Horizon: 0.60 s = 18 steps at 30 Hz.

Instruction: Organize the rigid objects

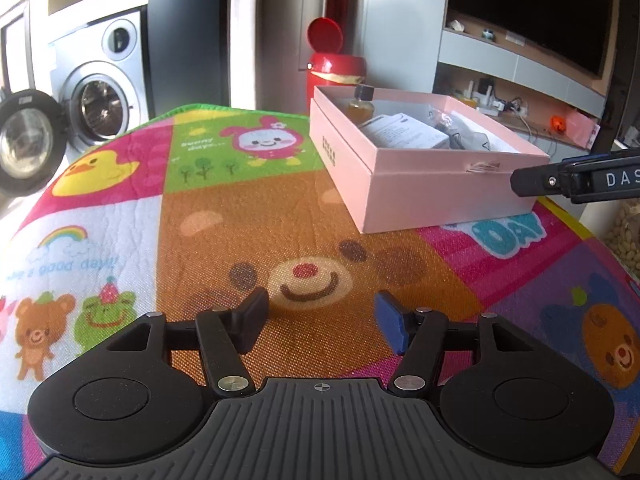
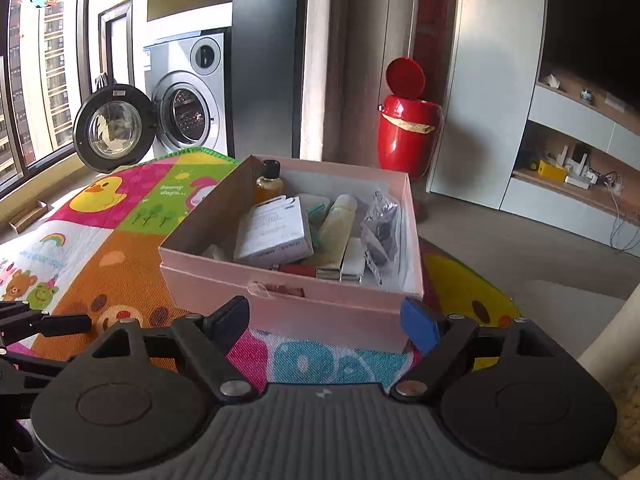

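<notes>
A pink open box (image 2: pixel 280 312) (image 1: pixel 420 196) stands on a colourful cartoon mat (image 1: pixel 280 220) (image 2: pixel 120 248). Inside it lie a white carton (image 2: pixel 274 232), an amber bottle with a black cap (image 2: pixel 269 184) (image 1: pixel 360 106), a pale yellow tube (image 2: pixel 338 224), a dark plastic bag (image 2: pixel 380 224) and small silver and red pieces (image 2: pixel 340 270). My right gripper (image 2: pixel 326 320) is open just in front of the box's near wall, nothing between its fingers. My left gripper (image 1: pixel 322 320) is open over the bear's face on the mat, well left of the box, empty.
A washing machine with its door open (image 2: pixel 176 116) (image 1: pixel 96 100) stands behind the mat. A red lidded bin (image 2: pixel 410 136) (image 1: pixel 334 68) is behind the box. Shelving with small items (image 2: pixel 568 172) runs along the right wall. The right gripper's finger (image 1: pixel 576 180) shows beside the box.
</notes>
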Tool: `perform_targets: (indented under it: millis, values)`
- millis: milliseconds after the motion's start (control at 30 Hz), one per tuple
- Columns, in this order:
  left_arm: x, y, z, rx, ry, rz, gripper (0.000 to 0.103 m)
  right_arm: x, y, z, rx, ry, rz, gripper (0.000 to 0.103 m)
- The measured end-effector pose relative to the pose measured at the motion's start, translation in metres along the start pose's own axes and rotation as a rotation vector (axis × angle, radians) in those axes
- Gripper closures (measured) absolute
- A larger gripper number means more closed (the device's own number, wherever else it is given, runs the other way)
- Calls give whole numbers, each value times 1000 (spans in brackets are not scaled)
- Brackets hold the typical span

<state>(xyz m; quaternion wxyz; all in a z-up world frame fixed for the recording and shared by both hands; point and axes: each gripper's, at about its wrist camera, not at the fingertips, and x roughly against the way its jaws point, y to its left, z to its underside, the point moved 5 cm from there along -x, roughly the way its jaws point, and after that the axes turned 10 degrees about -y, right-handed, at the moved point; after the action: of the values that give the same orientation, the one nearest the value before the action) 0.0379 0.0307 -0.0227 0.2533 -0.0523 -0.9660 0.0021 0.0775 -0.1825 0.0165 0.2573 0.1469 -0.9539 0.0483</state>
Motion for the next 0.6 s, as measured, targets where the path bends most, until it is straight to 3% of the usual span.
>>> perform_targets:
  millis: [133, 300, 367, 433, 600]
  values:
    - [-5, -9, -1, 8, -8, -15, 26, -24, 0, 29, -62, 107, -1, 20]
    - [-15, -6, -7, 89, -44, -67, 26, -28, 4, 36, -40, 75, 28, 12]
    - [-20, -10, -10, 71, -36, -104, 26, -30, 2, 39, -40, 55, 59, 1]
    - [-24, -17, -12, 30, -27, -132, 24, -30, -3, 39, -72, 56, 58, 0]
    - [-25, -14, -12, 54, -27, -124, 23, -28, -3, 39, -84, 34, 76, 0]
